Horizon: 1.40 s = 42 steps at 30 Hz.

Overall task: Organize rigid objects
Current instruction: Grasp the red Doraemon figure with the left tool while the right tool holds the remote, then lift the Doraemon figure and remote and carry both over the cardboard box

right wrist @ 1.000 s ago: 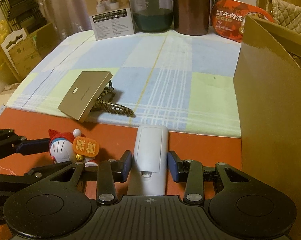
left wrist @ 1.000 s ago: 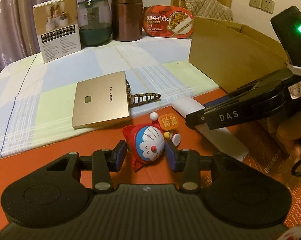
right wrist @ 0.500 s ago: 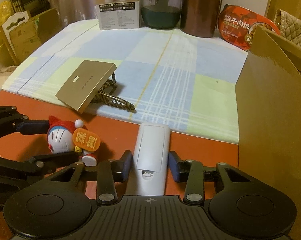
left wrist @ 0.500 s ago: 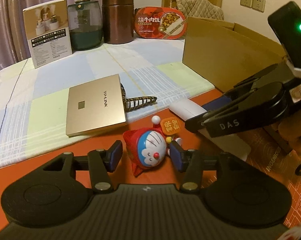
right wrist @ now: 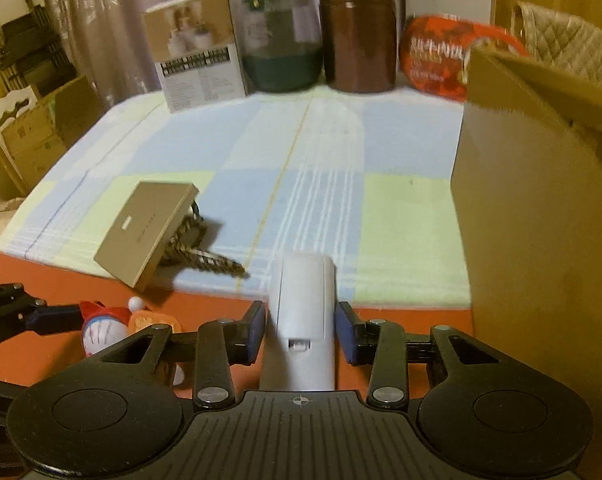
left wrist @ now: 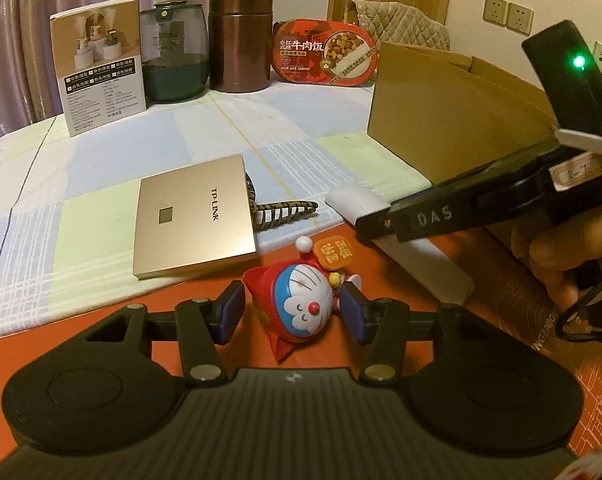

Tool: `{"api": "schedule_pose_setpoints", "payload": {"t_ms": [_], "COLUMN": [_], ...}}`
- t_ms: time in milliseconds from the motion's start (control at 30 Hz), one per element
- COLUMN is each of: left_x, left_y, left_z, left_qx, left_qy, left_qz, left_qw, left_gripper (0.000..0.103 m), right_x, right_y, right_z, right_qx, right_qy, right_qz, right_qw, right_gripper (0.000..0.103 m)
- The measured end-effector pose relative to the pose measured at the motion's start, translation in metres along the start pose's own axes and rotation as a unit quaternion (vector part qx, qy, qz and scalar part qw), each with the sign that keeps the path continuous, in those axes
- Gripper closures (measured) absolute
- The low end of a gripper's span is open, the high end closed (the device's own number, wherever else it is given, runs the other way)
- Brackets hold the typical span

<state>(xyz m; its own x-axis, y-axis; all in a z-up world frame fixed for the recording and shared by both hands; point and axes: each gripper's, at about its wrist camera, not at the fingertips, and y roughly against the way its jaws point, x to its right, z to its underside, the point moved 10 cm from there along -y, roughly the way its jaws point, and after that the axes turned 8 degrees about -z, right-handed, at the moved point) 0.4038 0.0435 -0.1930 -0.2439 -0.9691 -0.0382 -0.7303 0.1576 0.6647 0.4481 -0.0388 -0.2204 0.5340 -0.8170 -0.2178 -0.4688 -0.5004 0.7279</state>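
A: Item one: left tool [left wrist: 292,310]. Its pads have just been opening and now stand apart, one on each side of the cat figurine [left wrist: 301,304], with a gap showing at the left pad; the right pad is very near its cheek. The figurine lies on the red mat [left wrist: 81,320] at the front of the counter, its orange tag [left wrist: 335,250] pointing toward the gold router box [left wrist: 193,232].

B: Item two?

A: Right tool [right wrist: 301,334]. Pads flank the white remote [right wrist: 303,320], which lies half on the red mat and half on the checked cloth [right wrist: 341,160]. Narrow slivers of gap show on both sides, so I judge it not clamped.

B: Handling note for the figurine?

A: The head is round and smooth. Centre it, close across its widest part, and keep the cape and tag out of the pads, or it may squirt forward.

B: And the remote?

A: Long and flat-sided. Squeeze across its width near its middle so that it does not droop when lifted.

B: Destination?

A: Probably the open cardboard box [right wrist: 541,220], just right of the remote. Lift above its near wall before moving across.
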Motion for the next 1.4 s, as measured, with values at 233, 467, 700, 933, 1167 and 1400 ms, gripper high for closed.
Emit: {"api": "schedule_pose_setpoints", "payload": {"t_ms": [233, 467, 700, 933, 1167, 1400], "left_x": [0.004, 0.013, -0.003, -0.017, -0.019, -0.018], "left_y": [-0.008, -0.013, -0.009, 0.005, 0.014, 0.028], "left_z": [-0.004, 0.0, -0.008, -0.02, -0.028, -0.039], "left_qx": [0.001, -0.017, -0.018, 0.002, 0.012, 0.027], "left_qy": [-0.004, -0.02, -0.002, 0.032, 0.053, 0.066], "left_qz": [0.017, 0.023, -0.02, -0.05, -0.065, -0.074], "left_qw": [0.9998, 0.9994, 0.9996, 0.9983, 0.9965, 0.9947], "left_gripper": [0.056, 0.062, 0.063, 0.063, 0.063, 0.063], "right_x": [-0.003, -0.004, -0.006, -0.009, -0.016, -0.027], "right_y": [0.0, 0.0, -0.001, -0.004, 0.01, 0.041], "right_z": [0.005, 0.005, 0.006, 0.007, -0.005, -0.027], "right_qx": [-0.012, -0.016, -0.017, -0.017, 0.007, 0.053], "right_qy": [0.029, 0.033, 0.046, 0.059, 0.049, 0.037], "right_qz": [0.011, 0.011, 0.017, 0.024, 0.018, 0.007], "right_qw": [0.999, 0.999, 0.999, 0.998, 0.999, 0.998], "right_gripper": [0.066, 0.066, 0.066, 0.066, 0.068, 0.068]}}
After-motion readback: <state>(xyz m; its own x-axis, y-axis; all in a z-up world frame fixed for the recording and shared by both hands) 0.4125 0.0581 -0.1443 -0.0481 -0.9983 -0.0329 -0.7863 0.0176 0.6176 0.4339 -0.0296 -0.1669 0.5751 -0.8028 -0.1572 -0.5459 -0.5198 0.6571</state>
